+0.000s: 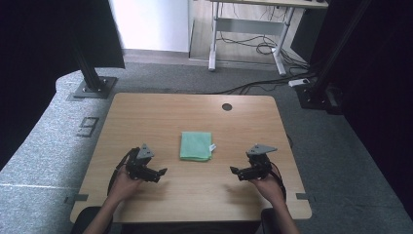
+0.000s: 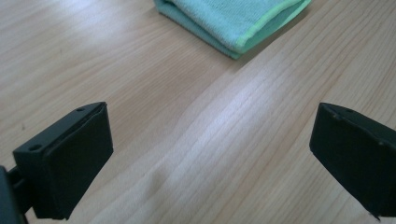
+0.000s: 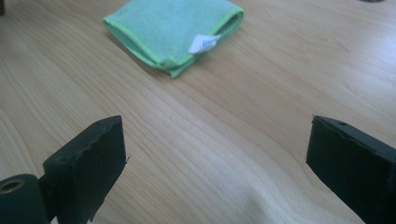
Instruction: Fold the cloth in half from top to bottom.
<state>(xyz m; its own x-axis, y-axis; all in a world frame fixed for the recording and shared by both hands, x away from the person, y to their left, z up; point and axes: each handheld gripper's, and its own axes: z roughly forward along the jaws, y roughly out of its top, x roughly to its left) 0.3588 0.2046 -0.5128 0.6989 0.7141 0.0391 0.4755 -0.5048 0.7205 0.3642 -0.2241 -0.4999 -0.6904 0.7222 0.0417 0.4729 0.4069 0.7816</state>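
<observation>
A folded green cloth (image 1: 196,146) with a small white tag lies flat near the middle of the wooden table (image 1: 146,117). My left gripper (image 1: 160,173) rests low over the table to the cloth's lower left, jaws wide open and empty. My right gripper (image 1: 234,172) sits to the cloth's lower right, also open with nothing between its jaws. In the left gripper view (image 2: 210,154) the cloth (image 2: 233,21) lies ahead at the top. From the right gripper view (image 3: 215,158) the cloth (image 3: 173,30) lies ahead, tag facing me.
A dark round grommet (image 1: 227,107) sits near the table's far edge. Black frame posts (image 1: 90,68) stand on the grey carpet at both far corners. Cables (image 1: 258,85) trail across the floor behind the table, near a desk's legs.
</observation>
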